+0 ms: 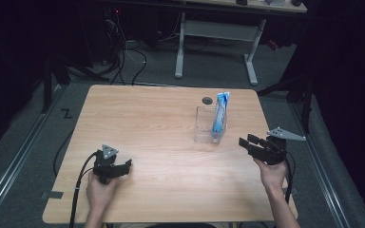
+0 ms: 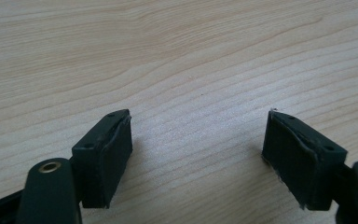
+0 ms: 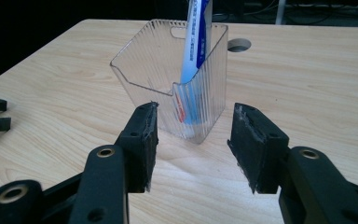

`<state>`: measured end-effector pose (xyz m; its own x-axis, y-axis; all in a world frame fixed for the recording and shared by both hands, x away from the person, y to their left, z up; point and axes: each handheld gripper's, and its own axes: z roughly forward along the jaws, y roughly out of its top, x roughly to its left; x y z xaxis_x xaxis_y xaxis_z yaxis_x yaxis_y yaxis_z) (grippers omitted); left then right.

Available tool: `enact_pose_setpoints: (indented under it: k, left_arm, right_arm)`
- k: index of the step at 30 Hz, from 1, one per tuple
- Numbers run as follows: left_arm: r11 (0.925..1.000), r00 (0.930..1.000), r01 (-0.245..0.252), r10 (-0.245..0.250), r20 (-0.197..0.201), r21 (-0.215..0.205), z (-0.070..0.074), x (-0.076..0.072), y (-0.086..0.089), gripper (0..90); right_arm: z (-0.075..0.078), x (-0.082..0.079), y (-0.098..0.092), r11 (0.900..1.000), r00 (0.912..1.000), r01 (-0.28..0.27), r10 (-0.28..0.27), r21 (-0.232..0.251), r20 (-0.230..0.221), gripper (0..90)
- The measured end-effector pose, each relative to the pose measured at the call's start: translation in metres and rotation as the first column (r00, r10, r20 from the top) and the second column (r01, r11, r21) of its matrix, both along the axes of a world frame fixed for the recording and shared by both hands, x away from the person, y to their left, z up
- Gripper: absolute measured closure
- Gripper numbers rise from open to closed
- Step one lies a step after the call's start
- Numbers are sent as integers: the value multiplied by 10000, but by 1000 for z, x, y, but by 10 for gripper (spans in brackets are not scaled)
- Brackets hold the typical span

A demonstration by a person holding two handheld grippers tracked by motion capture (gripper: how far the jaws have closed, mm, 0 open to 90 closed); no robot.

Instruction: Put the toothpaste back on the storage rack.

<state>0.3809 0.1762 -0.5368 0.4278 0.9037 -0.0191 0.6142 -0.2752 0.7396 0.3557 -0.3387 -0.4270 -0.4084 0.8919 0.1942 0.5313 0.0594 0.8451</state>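
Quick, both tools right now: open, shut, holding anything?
Left tool: open, empty, over bare table.
Right tool: open, empty, facing the clear holder with the tube.

One holder (image 1: 204, 126), one tube (image 1: 219, 114), two grippers.

tube (image 1: 220, 115) in holder (image 1: 203, 124) | holder on table (image 1: 142, 118), right-rear

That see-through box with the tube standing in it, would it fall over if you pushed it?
Probably it would slide or tip easily: the clear ribbed box looks thin, light plastic. The blue and white tube leans tall above its rim, so a push up high may well topple it. Its smooth walls could be slippery between the right gripper pads.
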Motion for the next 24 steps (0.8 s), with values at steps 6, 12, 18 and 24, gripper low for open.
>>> enact_pose_setpoints:
  k: [6,12,18,24]
  left_arm:
    - [10000,10000,-2,2,1,-2,0,0,0,243]
    - [10000,10000,0,0,2,1,0,0,0,243]
    - [10000,10000,-4,4,5,0,0,0,0,243]
    - [10000,10000,-6,6,6,10,0,0,0,244]
  right_arm:
    - [-7,-1,2,9999,10000,66,-66,-116,-32,514]
    - [-13,-1,2,9998,9998,114,-116,-170,-143,514]
    - [-21,-1,3,9993,9995,193,-201,-316,-243,514]
    - [-28,1,4,9987,9989,300,-314,-405,-340,514]
